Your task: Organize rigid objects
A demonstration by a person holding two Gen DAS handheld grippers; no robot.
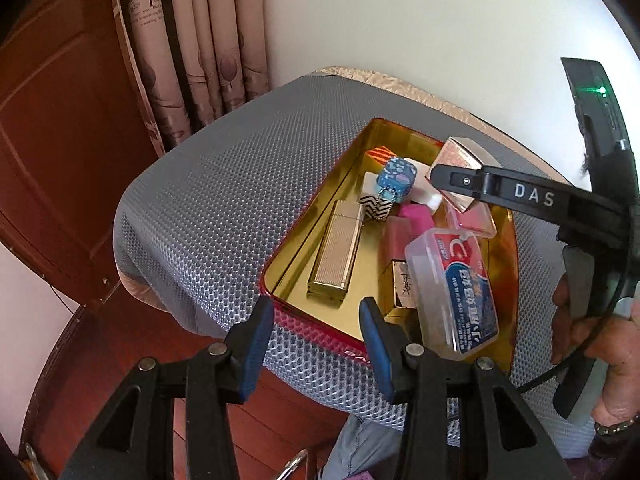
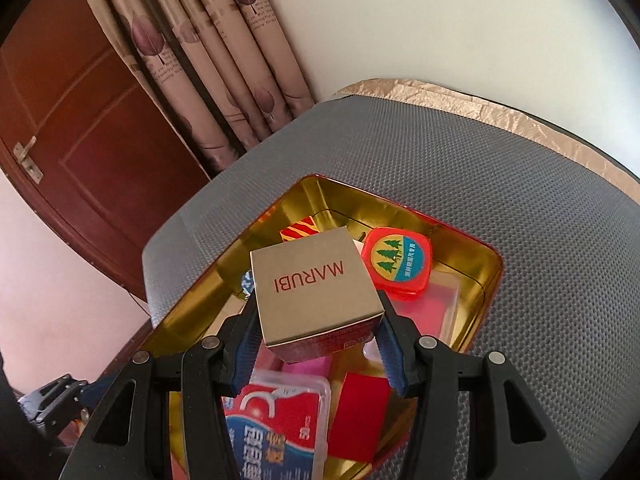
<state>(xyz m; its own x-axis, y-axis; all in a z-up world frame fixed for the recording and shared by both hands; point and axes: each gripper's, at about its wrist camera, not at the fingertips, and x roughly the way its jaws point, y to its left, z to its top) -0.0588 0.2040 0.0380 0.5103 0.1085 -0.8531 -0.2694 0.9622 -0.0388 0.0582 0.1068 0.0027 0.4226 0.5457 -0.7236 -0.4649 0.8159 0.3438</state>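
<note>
A red tin with a gold inside [image 1: 320,216] sits on a grey mesh seat and holds several small rigid items: a gold ribbed case [image 1: 336,256], a blue patterned box [image 1: 396,178], pink boxes and a clear floss box [image 1: 456,292]. My left gripper [image 1: 316,344] is open and empty, hovering at the tin's near rim. My right gripper [image 2: 316,344] is shut on a tan MARUBI box [image 2: 316,292] and holds it above the tin [image 2: 480,280]. From the left wrist view the right gripper's finger [image 1: 460,180] and that box [image 1: 464,152] hang over the tin's far right part.
The grey mesh seat [image 1: 224,200] has a beige cover at its far edge. A curtain [image 1: 192,40] and a brown wooden door [image 2: 80,120] stand behind. A red round-cornered badge box [image 2: 396,260] and a red box [image 2: 356,416] lie in the tin.
</note>
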